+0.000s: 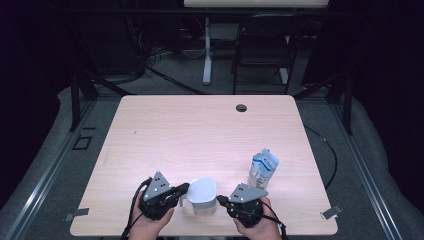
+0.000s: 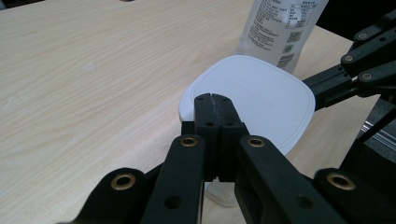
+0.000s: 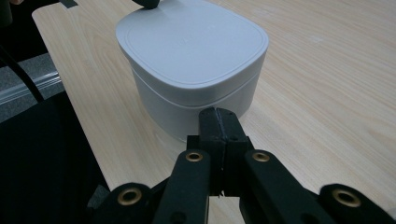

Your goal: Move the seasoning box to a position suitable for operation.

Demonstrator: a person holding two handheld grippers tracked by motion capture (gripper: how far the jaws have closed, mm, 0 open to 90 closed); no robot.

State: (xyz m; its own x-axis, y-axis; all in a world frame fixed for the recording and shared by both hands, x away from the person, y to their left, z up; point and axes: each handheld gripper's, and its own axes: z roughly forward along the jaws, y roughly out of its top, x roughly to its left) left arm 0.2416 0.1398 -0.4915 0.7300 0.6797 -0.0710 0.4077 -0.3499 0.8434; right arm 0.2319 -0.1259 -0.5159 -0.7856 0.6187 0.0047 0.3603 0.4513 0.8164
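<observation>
A white rounded-square container [image 1: 202, 196] with its lid [image 2: 261, 100] on stands near the table's front edge, between my two grippers. My left gripper [image 1: 185, 188] is shut with nothing in it, its tips [image 2: 213, 97] at the lid's left rim. My right gripper [image 1: 220, 199] is also shut and empty, its tips [image 3: 218, 112] close against the container's side wall [image 3: 187, 105] below the lid. From the right gripper view, the left gripper's black tip [image 3: 147, 3] sits at the far edge of the lid [image 3: 191, 44].
A blue-and-white printed pouch [image 1: 263, 168] stands upright just right of and behind the container; it is also seen up close [image 2: 280, 28]. The wooden table [image 1: 200, 130] has a cable hole [image 1: 241, 108] at the back. A chair [image 1: 262, 47] stands beyond it.
</observation>
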